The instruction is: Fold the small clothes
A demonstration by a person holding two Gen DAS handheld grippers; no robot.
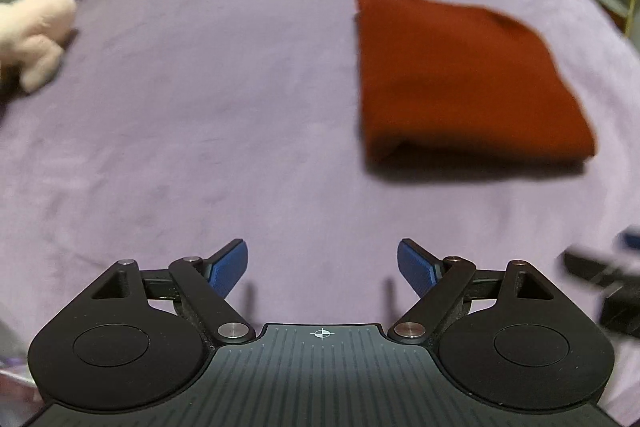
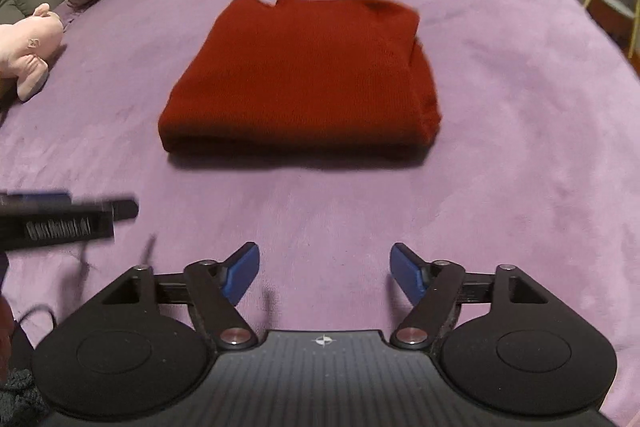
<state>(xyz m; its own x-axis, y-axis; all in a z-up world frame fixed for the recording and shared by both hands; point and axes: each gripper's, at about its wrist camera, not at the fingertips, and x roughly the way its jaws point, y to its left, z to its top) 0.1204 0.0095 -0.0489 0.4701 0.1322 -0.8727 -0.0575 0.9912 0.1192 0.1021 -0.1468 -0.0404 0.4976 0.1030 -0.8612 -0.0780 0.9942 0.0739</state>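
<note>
The purple plush bed cover (image 2: 520, 147) fills my view. The rust-red knitted garment (image 2: 296, 79), folded into a thick rectangle, lies at frame centre in the right wrist view. I judge it soft, light and limp; grip at a corner. My right gripper (image 2: 325, 273) and left gripper (image 1: 322, 269) both stand spread, empty. A pink plush toy (image 2: 30, 47) lies at the left edge.

Black tongs (image 2: 325, 269) with blue pads (image 2: 406, 273), silver screws.
</note>
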